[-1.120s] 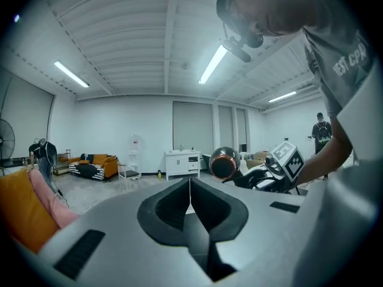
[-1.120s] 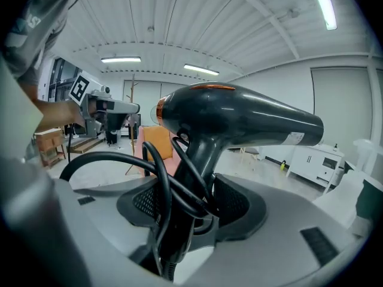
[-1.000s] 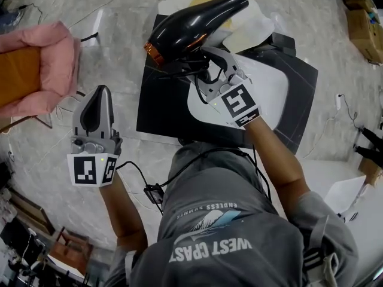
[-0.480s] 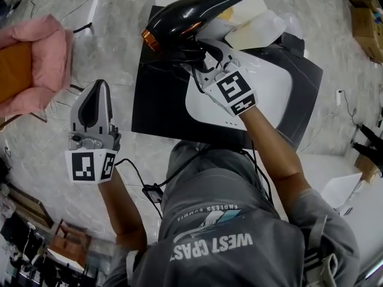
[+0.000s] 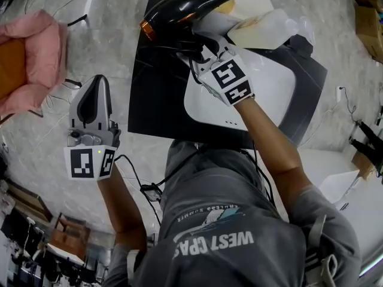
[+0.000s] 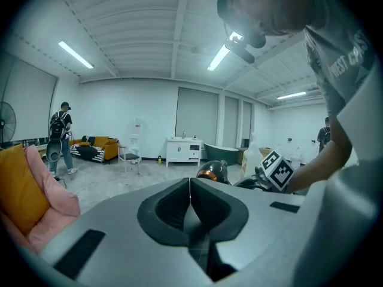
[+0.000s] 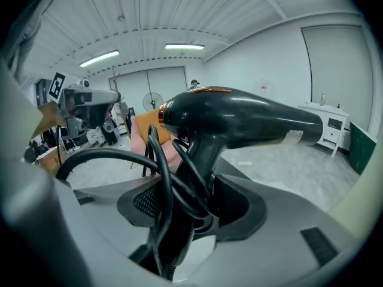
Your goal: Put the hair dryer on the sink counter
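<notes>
Broadly, reading from left to right: a pink cushioned chair stands on the floor, clear of the work. My left gripper hangs beside the counter with its jaws pressed together on nothing, as its own view confirms; I judge it is parked there to keep out of the way. The black counter lies in the middle, with a white basin sunk into it. Over its far left corner my right gripper holds the hair dryer, the jaws clamped on the handle with loops of the cord caught between them. Gripping the handle leaves the barrel free and roughly level, which should let it be laid flat on the slab beside the basin; the dryer appears to be above the surface, not yet set down. A pale plastic bottle rests at the far edge, just right of the dryer, so the bare black corner looks the safer landing place. Writing: each gripper's cube carries square black-and-white markers; the shirt reads, as best I can tell, "WEST COAST", with a smaller line above too blurred to read; a small label on the barrel is illegible.
</notes>
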The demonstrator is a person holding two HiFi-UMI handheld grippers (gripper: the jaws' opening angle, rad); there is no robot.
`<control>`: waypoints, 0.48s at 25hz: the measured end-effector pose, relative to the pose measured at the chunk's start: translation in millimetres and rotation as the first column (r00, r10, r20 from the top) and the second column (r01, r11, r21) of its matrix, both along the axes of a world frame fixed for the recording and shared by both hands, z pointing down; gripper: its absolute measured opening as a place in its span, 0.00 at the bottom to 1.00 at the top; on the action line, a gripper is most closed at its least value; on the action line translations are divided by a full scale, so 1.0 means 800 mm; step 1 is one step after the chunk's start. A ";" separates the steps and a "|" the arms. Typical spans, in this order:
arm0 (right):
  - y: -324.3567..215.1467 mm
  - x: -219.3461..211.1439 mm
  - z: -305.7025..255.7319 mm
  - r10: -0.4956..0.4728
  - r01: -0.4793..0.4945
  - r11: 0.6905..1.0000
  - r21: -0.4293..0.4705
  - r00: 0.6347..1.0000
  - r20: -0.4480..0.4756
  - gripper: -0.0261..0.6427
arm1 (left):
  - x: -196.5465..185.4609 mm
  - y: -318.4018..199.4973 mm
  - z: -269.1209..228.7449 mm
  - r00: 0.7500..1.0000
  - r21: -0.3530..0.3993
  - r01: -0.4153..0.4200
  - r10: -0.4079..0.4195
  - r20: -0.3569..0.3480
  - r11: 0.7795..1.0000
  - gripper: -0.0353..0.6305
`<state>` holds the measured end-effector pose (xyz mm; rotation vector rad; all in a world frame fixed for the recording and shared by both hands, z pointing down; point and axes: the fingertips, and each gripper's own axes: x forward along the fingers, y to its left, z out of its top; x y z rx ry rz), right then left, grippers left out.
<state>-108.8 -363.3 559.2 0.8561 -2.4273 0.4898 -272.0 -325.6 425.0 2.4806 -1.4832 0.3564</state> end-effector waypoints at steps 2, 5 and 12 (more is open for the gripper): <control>-0.004 0.000 0.009 0.007 -0.008 1.000 -0.017 1.000 -0.007 0.42 | 0.000 -0.003 0.004 1.000 -0.007 0.001 -0.001 -0.002 1.000 0.08; -0.011 0.001 0.021 0.019 -0.020 0.999 -0.038 1.000 -0.015 0.42 | 0.001 -0.008 0.012 1.000 -0.017 0.002 -0.002 -0.007 1.000 0.08; -0.024 0.000 0.052 0.027 -0.033 0.995 -0.099 0.998 -0.060 0.42 | 0.007 -0.013 0.029 1.000 -0.039 0.000 0.000 -0.013 0.999 0.08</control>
